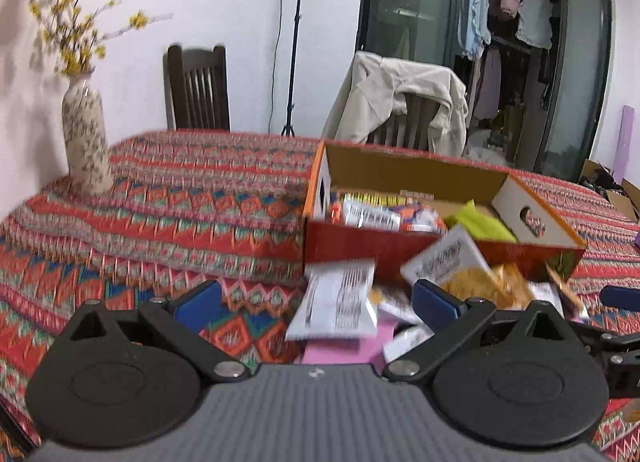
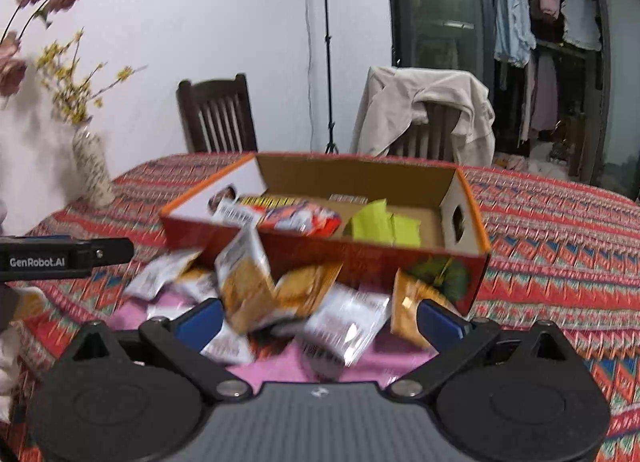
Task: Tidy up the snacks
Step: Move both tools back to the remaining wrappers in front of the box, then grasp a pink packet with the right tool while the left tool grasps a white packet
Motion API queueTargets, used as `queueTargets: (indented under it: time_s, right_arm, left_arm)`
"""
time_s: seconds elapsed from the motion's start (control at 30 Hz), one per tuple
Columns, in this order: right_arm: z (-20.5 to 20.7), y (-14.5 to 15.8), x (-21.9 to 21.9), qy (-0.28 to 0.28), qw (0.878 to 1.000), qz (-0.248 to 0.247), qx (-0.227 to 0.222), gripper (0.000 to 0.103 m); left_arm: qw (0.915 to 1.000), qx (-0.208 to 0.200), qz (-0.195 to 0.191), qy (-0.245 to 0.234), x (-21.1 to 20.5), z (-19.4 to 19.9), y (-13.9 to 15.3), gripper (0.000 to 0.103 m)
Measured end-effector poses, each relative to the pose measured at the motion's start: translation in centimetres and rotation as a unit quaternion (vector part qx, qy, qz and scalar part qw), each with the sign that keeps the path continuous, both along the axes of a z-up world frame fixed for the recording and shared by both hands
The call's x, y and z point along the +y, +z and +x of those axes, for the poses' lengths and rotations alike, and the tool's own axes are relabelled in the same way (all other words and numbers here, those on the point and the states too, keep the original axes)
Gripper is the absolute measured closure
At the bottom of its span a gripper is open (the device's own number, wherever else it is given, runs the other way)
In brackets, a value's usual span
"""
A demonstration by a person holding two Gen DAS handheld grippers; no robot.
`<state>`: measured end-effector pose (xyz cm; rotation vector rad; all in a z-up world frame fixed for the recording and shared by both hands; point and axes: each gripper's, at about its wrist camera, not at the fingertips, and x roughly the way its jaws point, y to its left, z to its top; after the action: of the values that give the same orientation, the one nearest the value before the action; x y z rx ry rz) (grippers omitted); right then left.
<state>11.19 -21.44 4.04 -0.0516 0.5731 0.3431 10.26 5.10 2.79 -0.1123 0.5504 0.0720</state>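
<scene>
- Left hand-held gripper (image 1: 316, 300): fingers spread wide, empty; white snack packet (image 1: 336, 302) btwn them.
- Right hand-held gripper (image 2: 320, 322): spread too, empty, above snack pile (image 2: 280, 302).
- Cardboard box (image 2: 360, 258) just beyond pile, on counter (image 2: 560, 246).

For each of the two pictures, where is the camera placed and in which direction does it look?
Left wrist view: sits on the left gripper, looks forward across the patterned table at the cardboard box and loose snack packets; its own open blue-tipped fingers show, and part of the other gripper at the right edge.
Right wrist view: sits on the right gripper, faces the same box more head-on; its open fingers show, and the left gripper at the left edge.
Shared: box, packets, vase, two chairs, window.
</scene>
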Motion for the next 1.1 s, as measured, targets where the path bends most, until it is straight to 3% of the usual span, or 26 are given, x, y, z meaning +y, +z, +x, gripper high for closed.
queueTargets:
  time_s: [0.1, 0.37, 0.8, 0.87, 1.03, 1.1]
  right_arm:
    - [-0.5, -1.0, 0.4, 0.005, 1.0, -0.002, 0.019, 0.0]
    - [-1.4, -3.8, 2.0, 0.028, 0.997, -0.021, 0.07, 0.0]
    - [-0.6, -5.2, 4.2, 0.053, 0.993, -0.05, 0.088, 0.002]
    - [-0.9, -5.2, 4.2, 0.061, 0.994, -0.05, 0.081, 0.013]
    - [-1.8, -4.9, 4.1, 0.066, 0.995, -0.047, 0.064, 0.024]
    - [-2.2, -4.5, 3.8, 0.067, 0.996, -0.035, 0.052, 0.036]
  left_arm:
    - [0.9996, 0.016, -0.021, 0.001, 0.5, -0.5, -0.9, 0.0]
    - [0.9992, 0.032, -0.024, -0.006, 0.8, -1.6, -2.0, 0.0]
    - [0.9987, 0.04, -0.032, -0.001, 2.0, -2.3, -2.5, 0.0]
    - [0.9986, 0.041, -0.033, -0.002, 1.9, -2.3, -2.6, 0.0]
    - [0.9984, 0.044, -0.033, -0.006, 1.5, -2.4, -2.7, 0.0]
    - [0.9985, 0.045, -0.032, -0.006, 1.4, -2.5, -2.7, 0.0]
